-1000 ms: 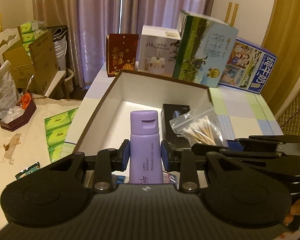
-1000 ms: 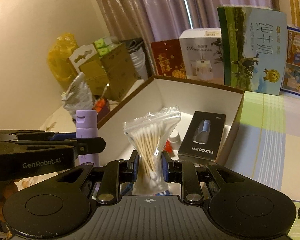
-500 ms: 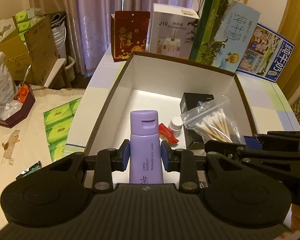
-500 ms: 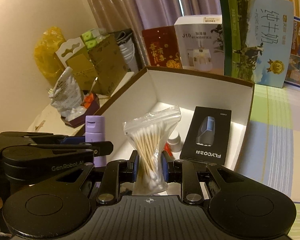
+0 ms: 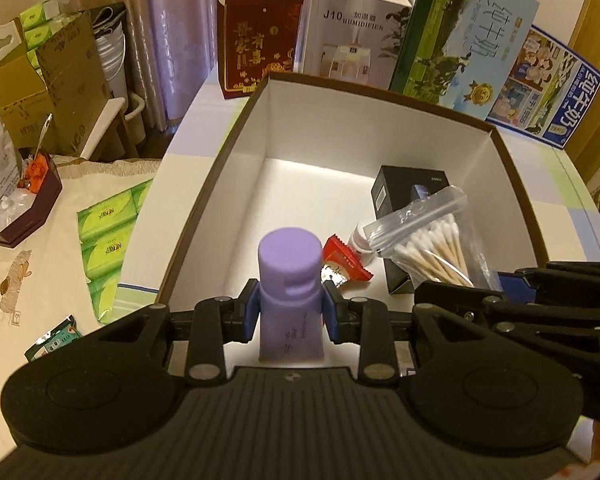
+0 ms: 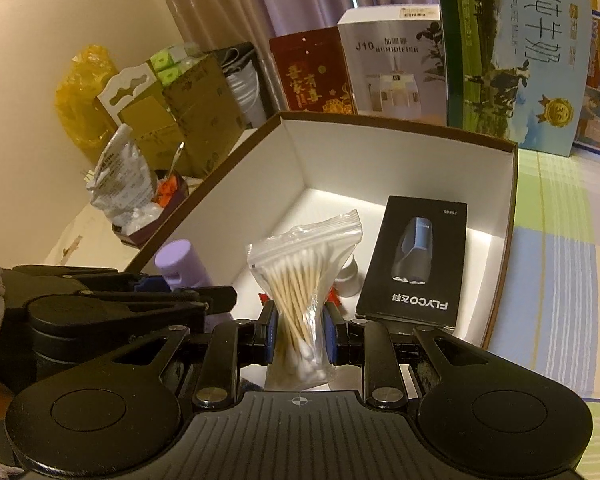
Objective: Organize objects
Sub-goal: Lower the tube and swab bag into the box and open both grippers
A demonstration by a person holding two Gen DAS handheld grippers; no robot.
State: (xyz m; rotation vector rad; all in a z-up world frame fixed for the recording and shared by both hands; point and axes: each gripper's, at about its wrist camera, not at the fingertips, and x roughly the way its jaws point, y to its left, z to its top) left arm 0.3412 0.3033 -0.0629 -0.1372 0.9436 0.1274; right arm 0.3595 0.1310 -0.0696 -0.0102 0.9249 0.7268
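My left gripper [image 5: 290, 312] is shut on a purple bottle [image 5: 290, 280], held over the near end of an open white box with a brown rim [image 5: 220, 160]. My right gripper [image 6: 300, 334] is shut on a clear bag of cotton swabs [image 6: 300, 280], also over the box [image 6: 514, 208]. The swab bag also shows in the left wrist view [image 5: 428, 240], and the bottle in the right wrist view [image 6: 180, 264]. Inside the box lie a black FLYCO carton [image 6: 416, 260], a small white bottle [image 5: 358, 240] and a red sachet [image 5: 340, 262].
Tall cartons stand behind the box: a red one [image 5: 260, 40], a white humidifier box [image 5: 352, 32], a green milk carton [image 5: 460, 40]. Left of the box are green tissue packs [image 5: 104, 236] and a dark tray [image 5: 24, 208] on a cream cloth.
Both grippers have moved forward and tilted down over the box. The purple bottle now points more towards the camera, its cap top showing. Both grips are unchanged.
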